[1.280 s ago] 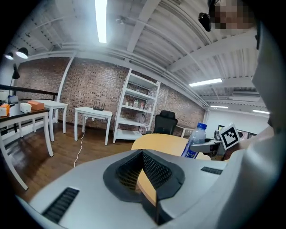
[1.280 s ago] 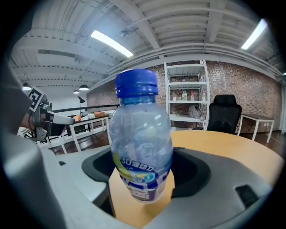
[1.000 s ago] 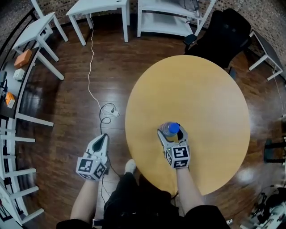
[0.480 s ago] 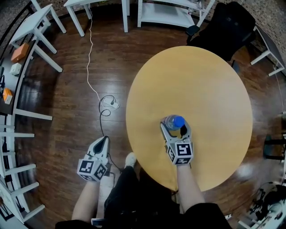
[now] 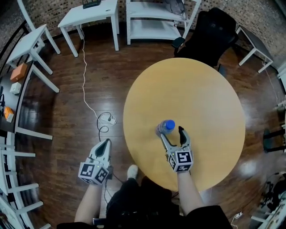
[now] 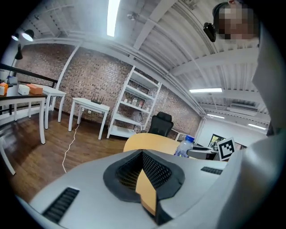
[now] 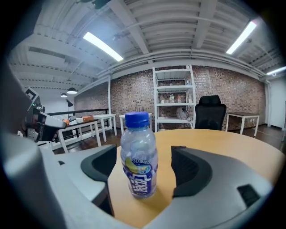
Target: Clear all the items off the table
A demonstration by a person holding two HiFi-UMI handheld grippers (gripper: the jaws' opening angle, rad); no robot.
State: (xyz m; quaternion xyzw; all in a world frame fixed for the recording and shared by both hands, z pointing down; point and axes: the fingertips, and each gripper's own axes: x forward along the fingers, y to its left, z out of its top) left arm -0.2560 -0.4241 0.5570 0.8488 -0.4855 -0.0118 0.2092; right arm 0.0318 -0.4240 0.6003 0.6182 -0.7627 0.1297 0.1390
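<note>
A white cable (image 5: 84, 76) trails across the dark wooden floor (image 5: 62, 134) up to a small white table (image 5: 89, 13). Beside that stand a white shelf (image 5: 156, 20) and a black chair (image 5: 214, 33). An orange box (image 5: 20, 71) sits far left.

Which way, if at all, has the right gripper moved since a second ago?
Yes. The right gripper has backed toward the table's near edge, and the bottle now stands nearer the tips of its open jaws.
</note>
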